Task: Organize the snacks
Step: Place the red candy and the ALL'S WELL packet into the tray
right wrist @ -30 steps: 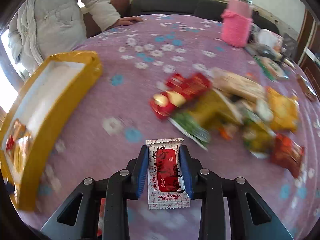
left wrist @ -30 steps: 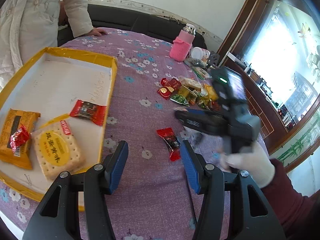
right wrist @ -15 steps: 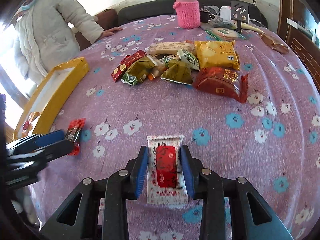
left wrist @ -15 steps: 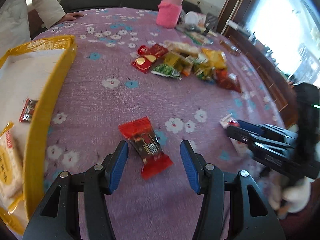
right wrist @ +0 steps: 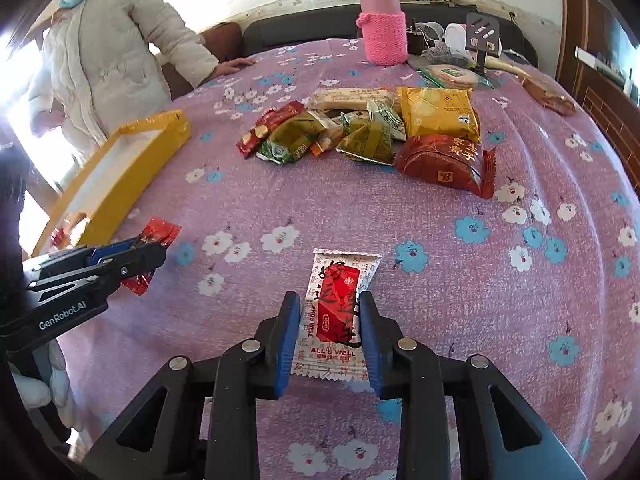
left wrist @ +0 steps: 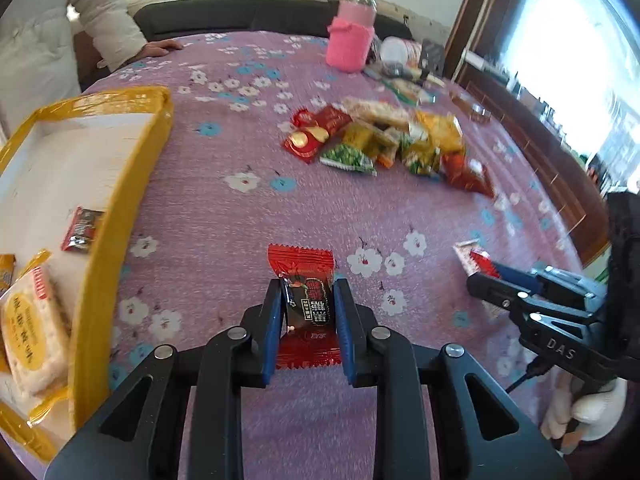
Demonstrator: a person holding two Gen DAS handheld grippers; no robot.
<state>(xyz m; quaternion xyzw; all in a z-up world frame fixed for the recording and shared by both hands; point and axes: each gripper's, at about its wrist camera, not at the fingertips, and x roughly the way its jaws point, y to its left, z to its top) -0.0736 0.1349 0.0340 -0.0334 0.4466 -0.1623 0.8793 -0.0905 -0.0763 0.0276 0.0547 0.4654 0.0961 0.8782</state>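
L gripper fingers are pinching a red candy just above the desk, right of the yellow tray. R gripper fingers are pinching a white-red sachet, farther right of the tray. Snack pile is lying beyond, near the pink bottle.

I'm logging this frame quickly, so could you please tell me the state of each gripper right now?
Left gripper: closed on the red candy packet.
Right gripper: closed on the white-and-red sachet.
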